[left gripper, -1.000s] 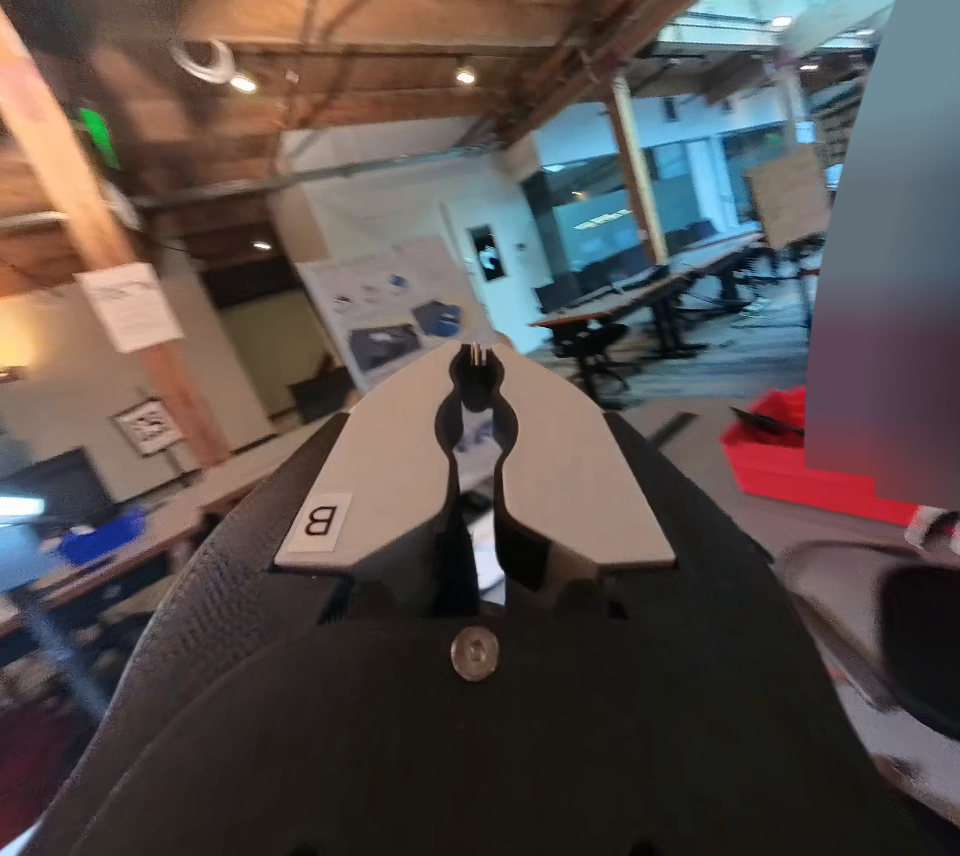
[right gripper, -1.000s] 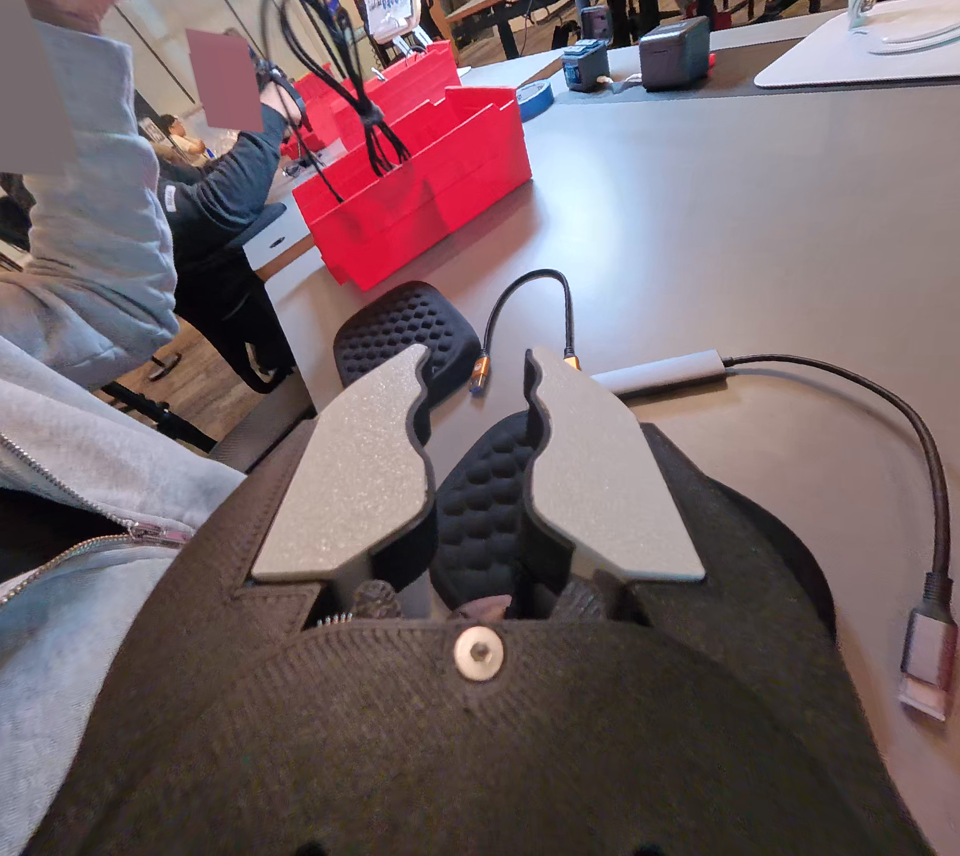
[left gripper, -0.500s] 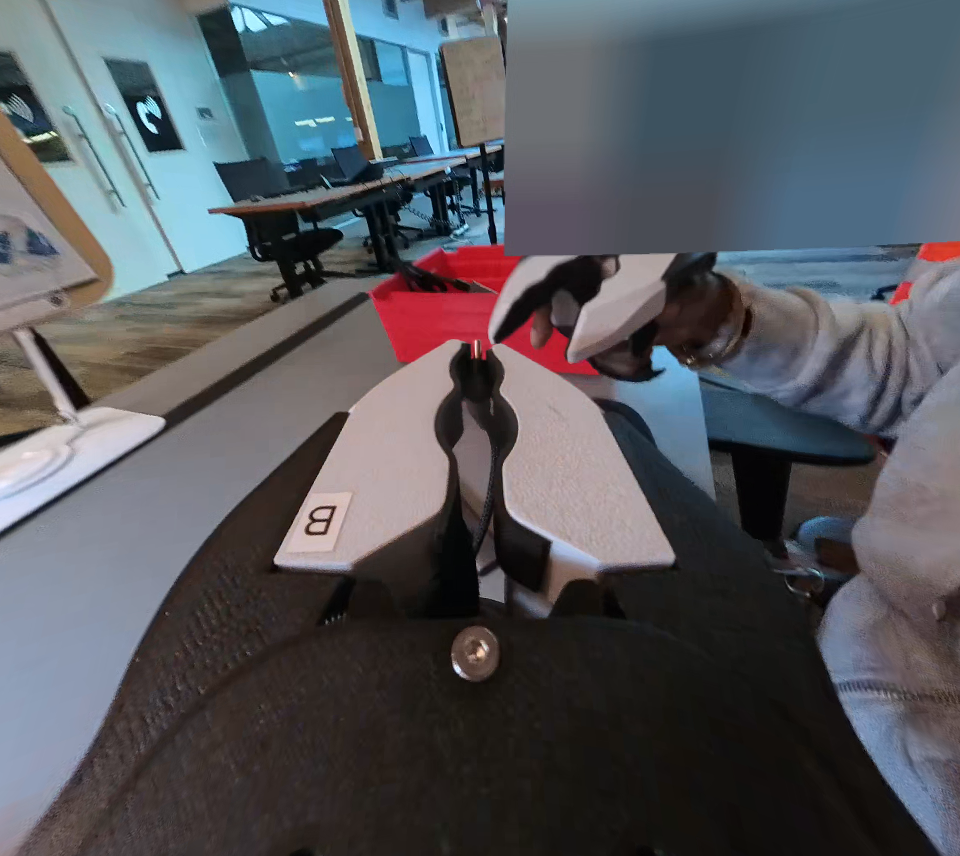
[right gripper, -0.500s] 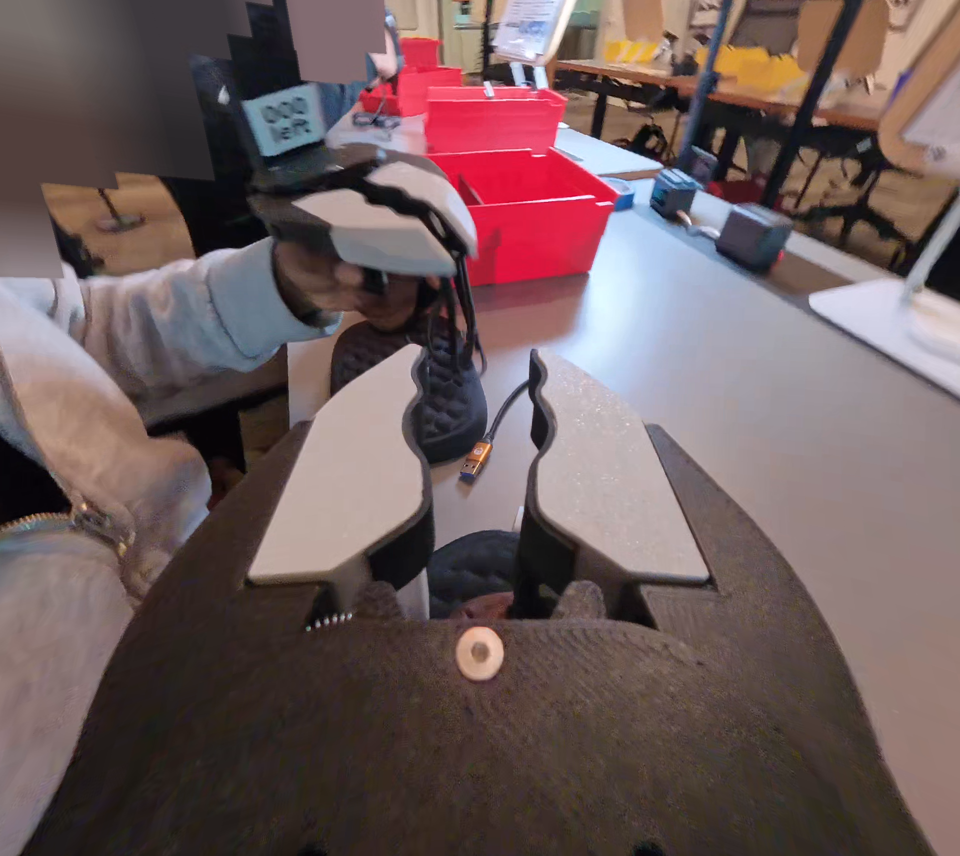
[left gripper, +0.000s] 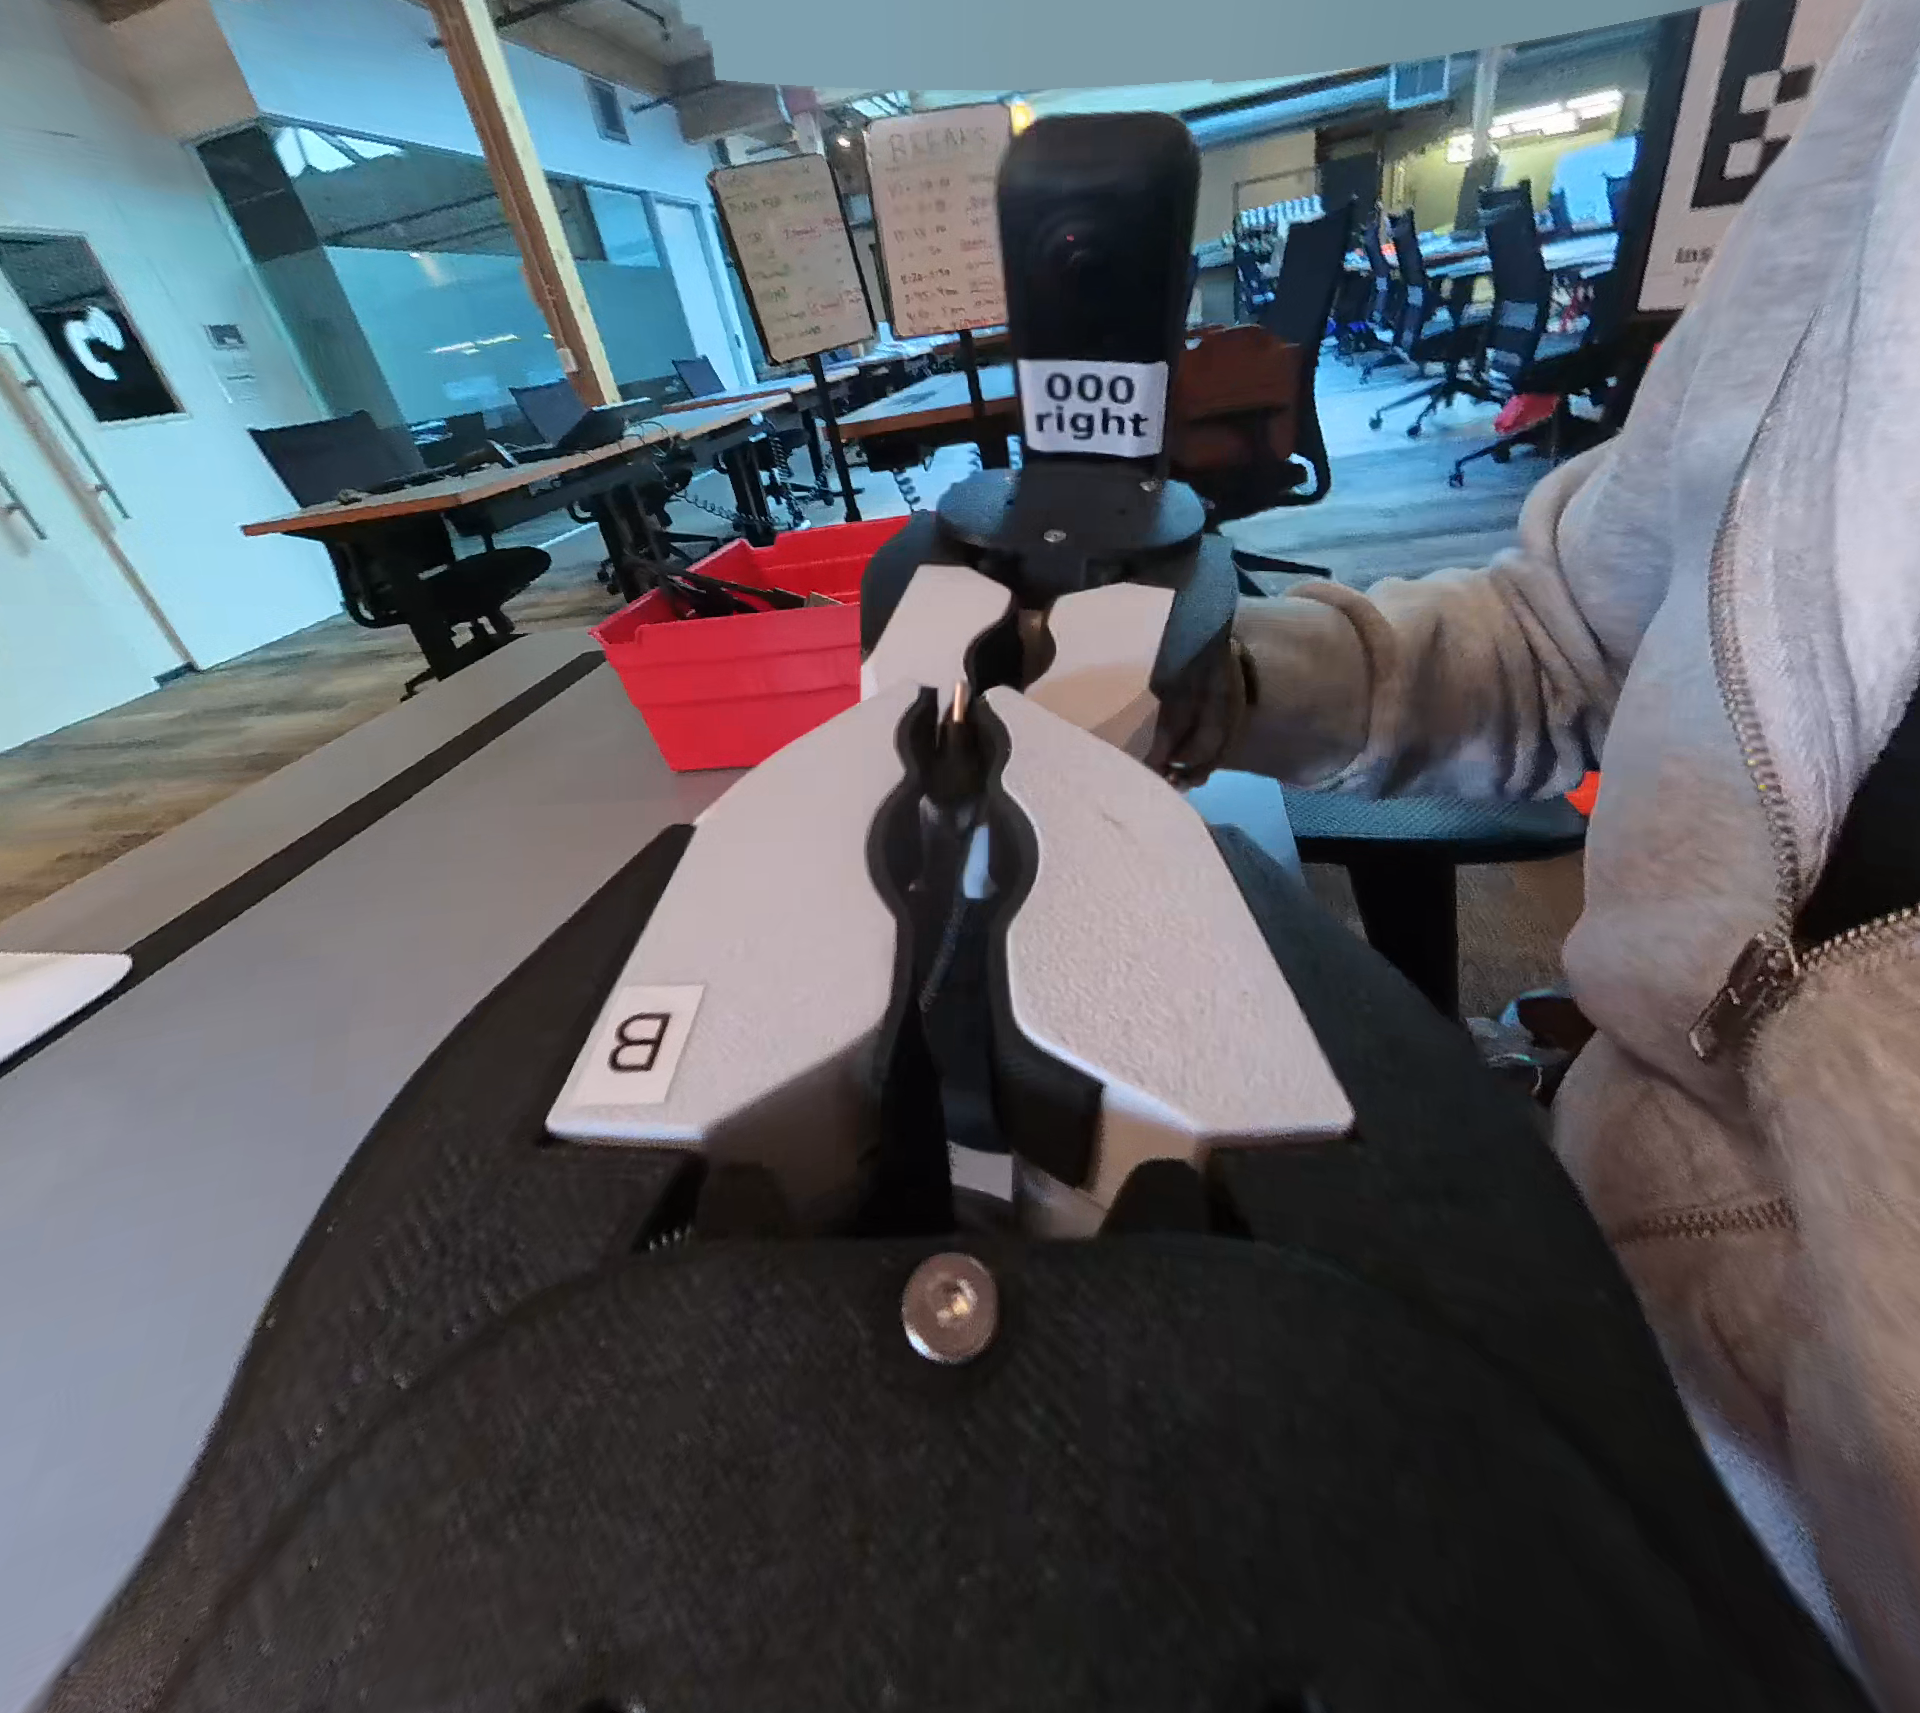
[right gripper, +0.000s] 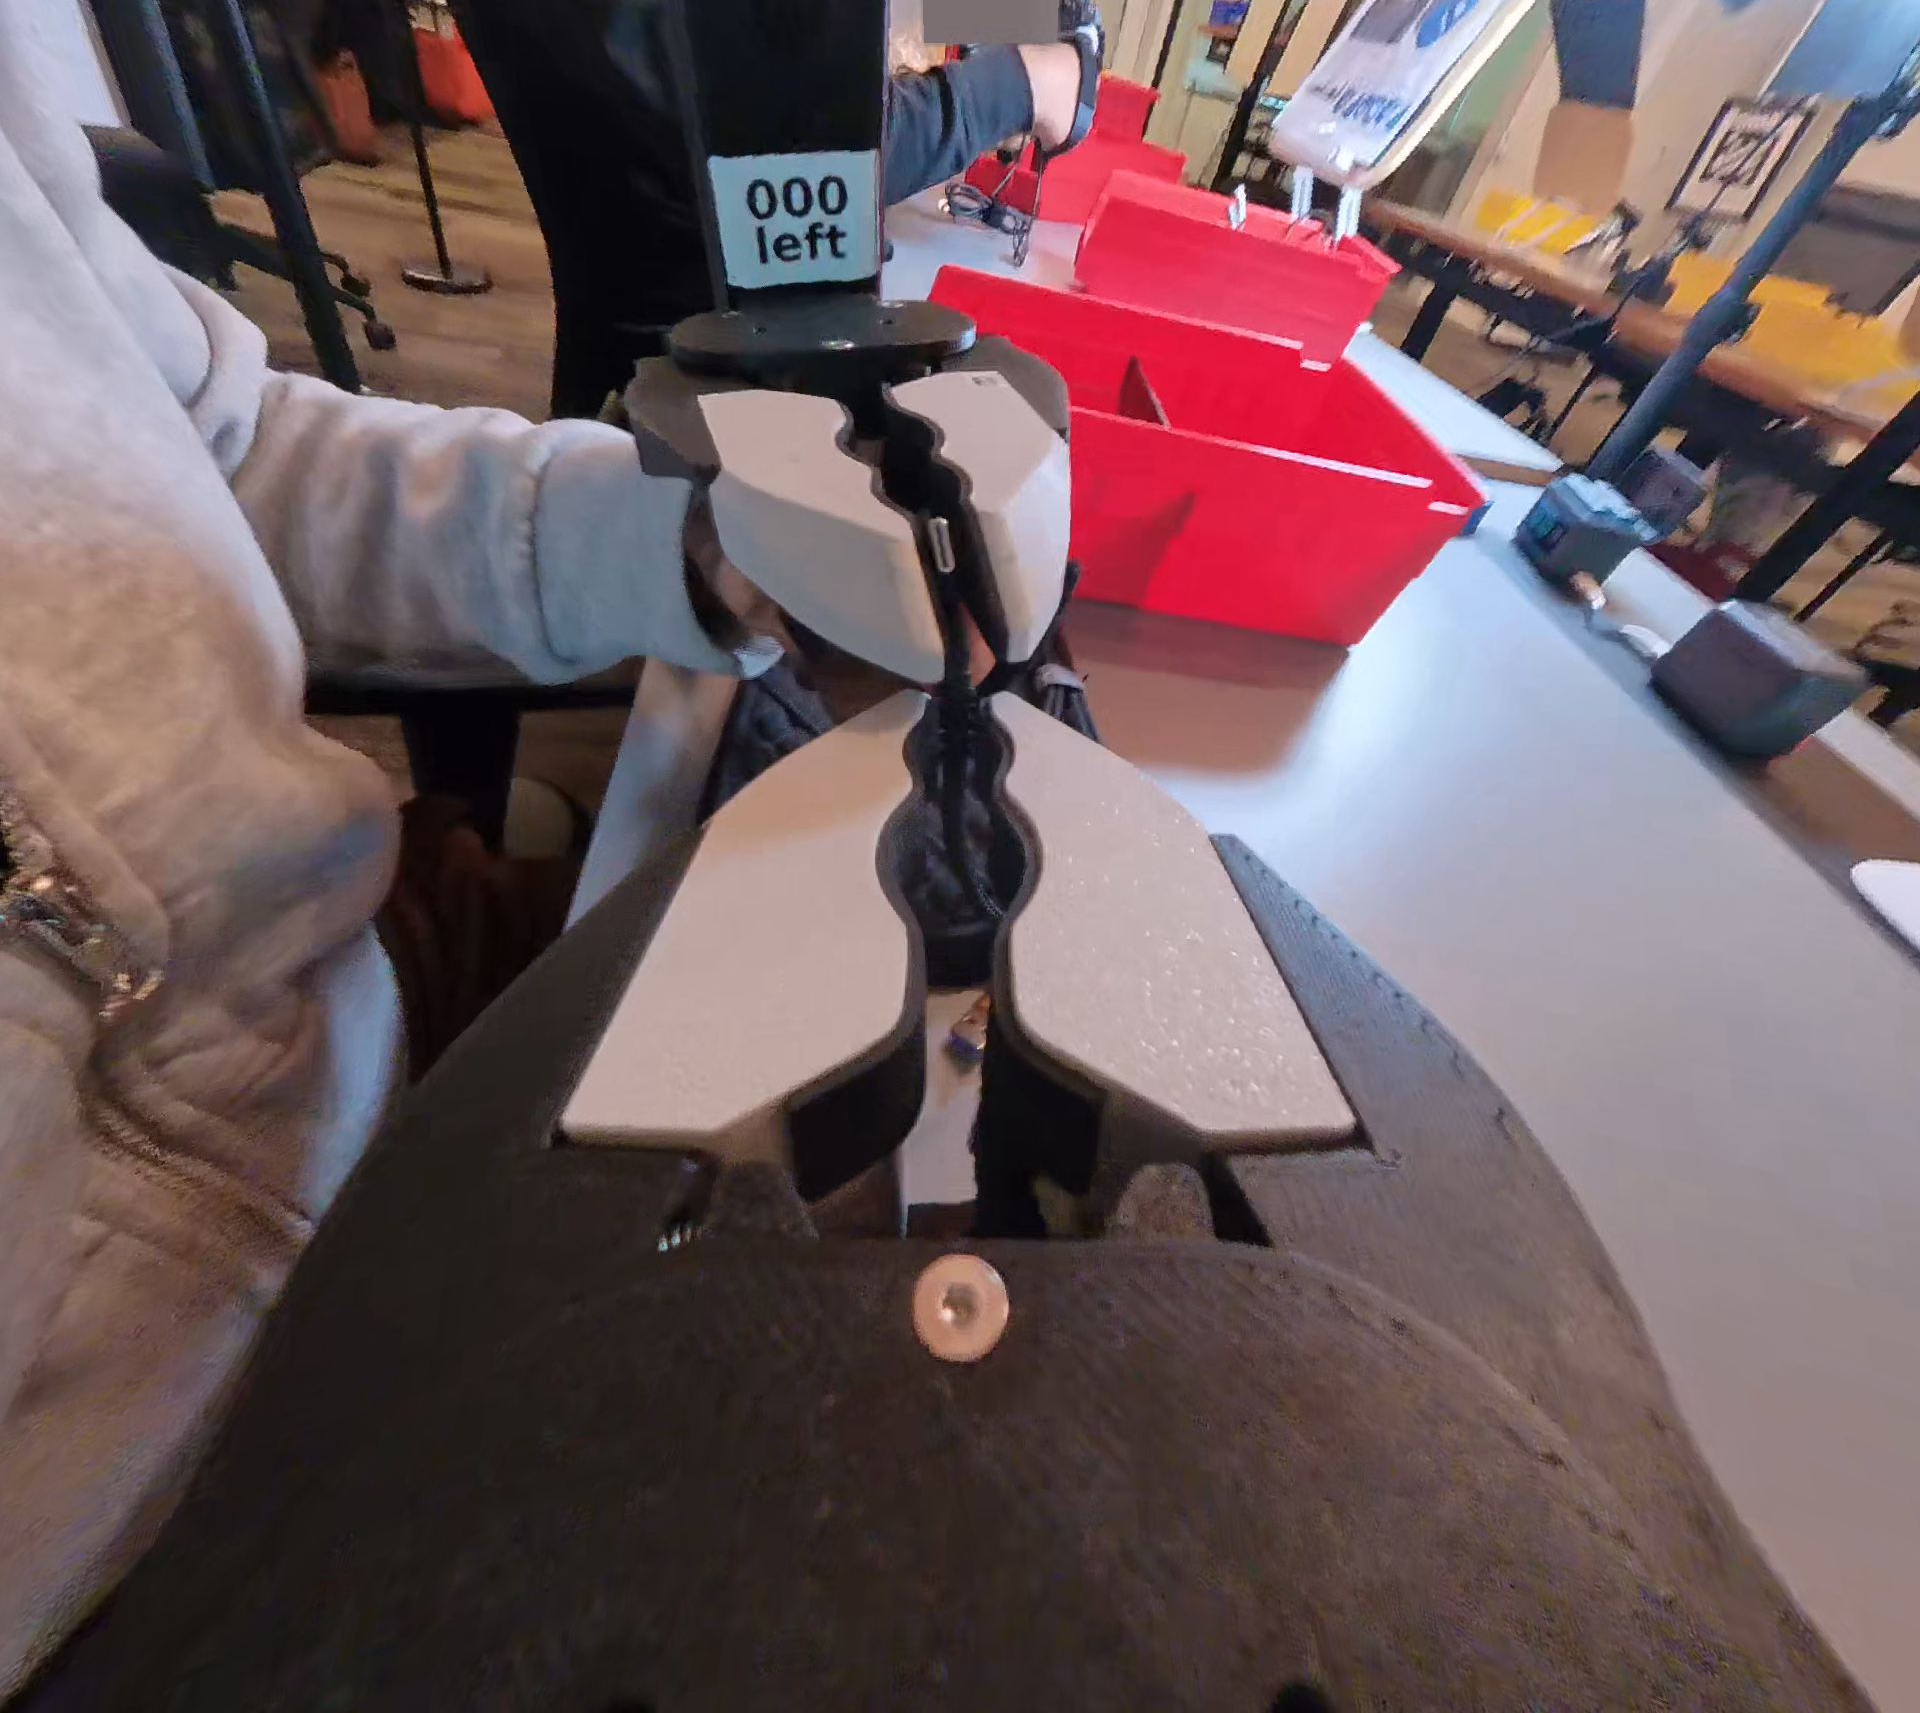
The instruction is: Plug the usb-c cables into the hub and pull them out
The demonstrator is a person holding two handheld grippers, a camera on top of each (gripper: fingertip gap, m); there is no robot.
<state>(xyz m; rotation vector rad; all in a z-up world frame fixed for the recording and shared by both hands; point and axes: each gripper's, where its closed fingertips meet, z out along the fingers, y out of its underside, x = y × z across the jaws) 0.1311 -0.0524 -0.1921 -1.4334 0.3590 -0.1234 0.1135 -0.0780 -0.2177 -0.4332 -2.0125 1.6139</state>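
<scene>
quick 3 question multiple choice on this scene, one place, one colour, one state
1. Where does the nearest red bin sit?
A. on the floor
B. on a chair
C. on the grey table

2. What colour is the cable held between the two grippers?
A. black
B. white
C. green

3. How is the left gripper?
A. wide open and empty
B. shut on the cable
C. lying flat on the table

Answers:
1. C: the red bin stands on the grey table, beyond the grippers.
2. A: the cable running between the grippers is black.
3. B: the left gripper has its fingers closed, with the cable's plug sticking out at the tips.
</scene>
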